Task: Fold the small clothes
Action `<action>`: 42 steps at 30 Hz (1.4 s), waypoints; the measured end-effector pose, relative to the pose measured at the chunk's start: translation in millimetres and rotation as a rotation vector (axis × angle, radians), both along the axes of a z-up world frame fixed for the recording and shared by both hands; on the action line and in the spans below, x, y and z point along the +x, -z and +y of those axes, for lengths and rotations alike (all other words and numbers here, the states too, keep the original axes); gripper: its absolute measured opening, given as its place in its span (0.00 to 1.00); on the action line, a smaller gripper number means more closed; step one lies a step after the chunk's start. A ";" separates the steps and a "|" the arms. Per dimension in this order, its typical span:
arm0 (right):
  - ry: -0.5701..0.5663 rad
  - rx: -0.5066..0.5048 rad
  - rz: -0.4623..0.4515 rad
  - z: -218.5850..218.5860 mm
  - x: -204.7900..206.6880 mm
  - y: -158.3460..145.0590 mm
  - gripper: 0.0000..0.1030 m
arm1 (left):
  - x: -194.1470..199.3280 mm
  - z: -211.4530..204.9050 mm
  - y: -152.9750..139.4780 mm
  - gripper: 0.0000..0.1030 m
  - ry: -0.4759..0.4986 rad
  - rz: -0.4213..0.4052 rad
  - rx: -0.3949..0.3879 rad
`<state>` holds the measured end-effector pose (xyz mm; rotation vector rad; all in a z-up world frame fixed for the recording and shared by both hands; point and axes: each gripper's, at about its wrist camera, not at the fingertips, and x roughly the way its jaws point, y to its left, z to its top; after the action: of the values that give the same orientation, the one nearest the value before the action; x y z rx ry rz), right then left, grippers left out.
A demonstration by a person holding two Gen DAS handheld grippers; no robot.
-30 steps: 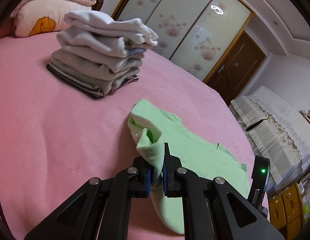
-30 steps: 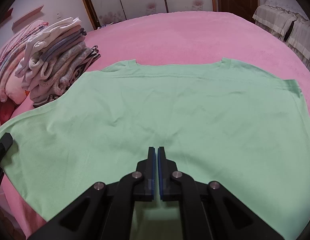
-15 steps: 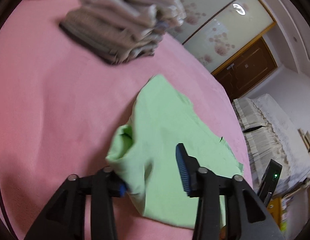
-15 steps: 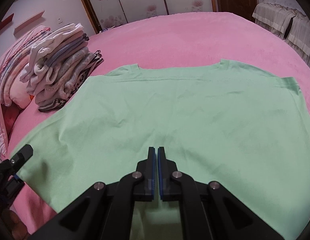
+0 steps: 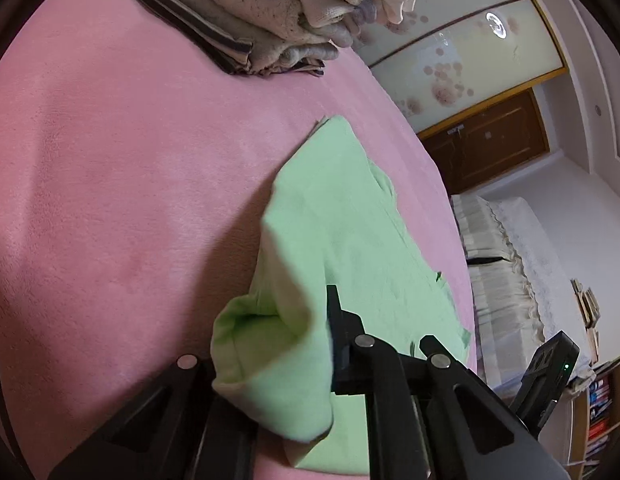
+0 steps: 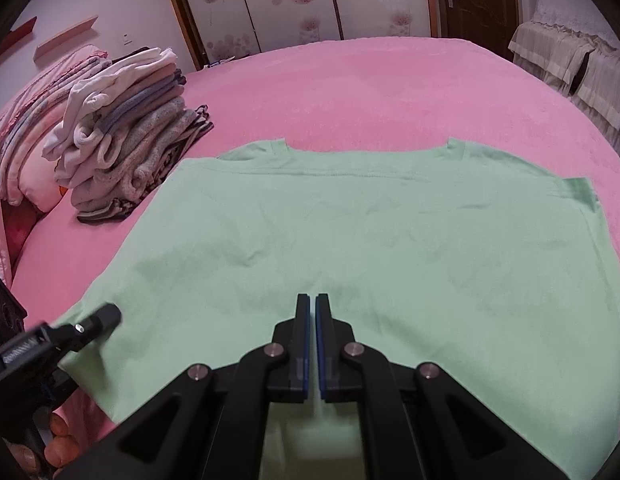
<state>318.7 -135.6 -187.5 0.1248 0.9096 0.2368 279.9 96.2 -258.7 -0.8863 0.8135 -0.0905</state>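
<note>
Green shirt (image 6: 369, 248) lay spread on the pink bed (image 6: 369, 88). Left gripper (image 5: 270, 344) stood apart, a bunched corner draped between its fingers; right gripper (image 6: 313, 344) was pressed together, seemingly empty. Risk: the unclamped corner could slump, creasing the fold

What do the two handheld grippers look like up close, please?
The right gripper is matte black plastic with angular linkage arms, round silver pivot pins and blue pads on its fingers. The left gripper matches it; a green indicator light glows on a black module.
</note>
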 end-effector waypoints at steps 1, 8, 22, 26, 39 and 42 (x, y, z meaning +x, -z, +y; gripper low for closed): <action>0.002 0.005 0.001 0.2 2.4 0.1 0.02 | 0.5 -3.3 -3.7 0.05 0.005 -0.006 0.023; 0.006 0.011 0.059 0.1 11.4 14.7 0.02 | -0.3 -42.8 -61.8 0.04 0.049 -0.153 0.219; 0.167 0.213 -0.017 -129.8 -38.5 -21.0 0.02 | 37.6 -244.8 -143.9 0.04 0.405 -0.297 0.399; 0.255 0.217 -0.020 -185.8 -61.7 -17.1 0.02 | 28.6 -309.6 -131.7 0.04 0.531 -0.300 0.426; 0.347 0.226 0.036 -256.2 -104.5 13.3 0.03 | -0.2 -387.1 -54.4 0.05 0.737 -0.178 0.552; 0.345 0.227 0.039 -256.5 -103.4 14.7 0.03 | -2.8 -395.7 -52.8 0.12 0.756 -0.171 0.571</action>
<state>215.2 -392.2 -202.2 0.4938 0.8827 0.0157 277.1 -299.5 -205.9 -0.0016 0.9123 -0.5590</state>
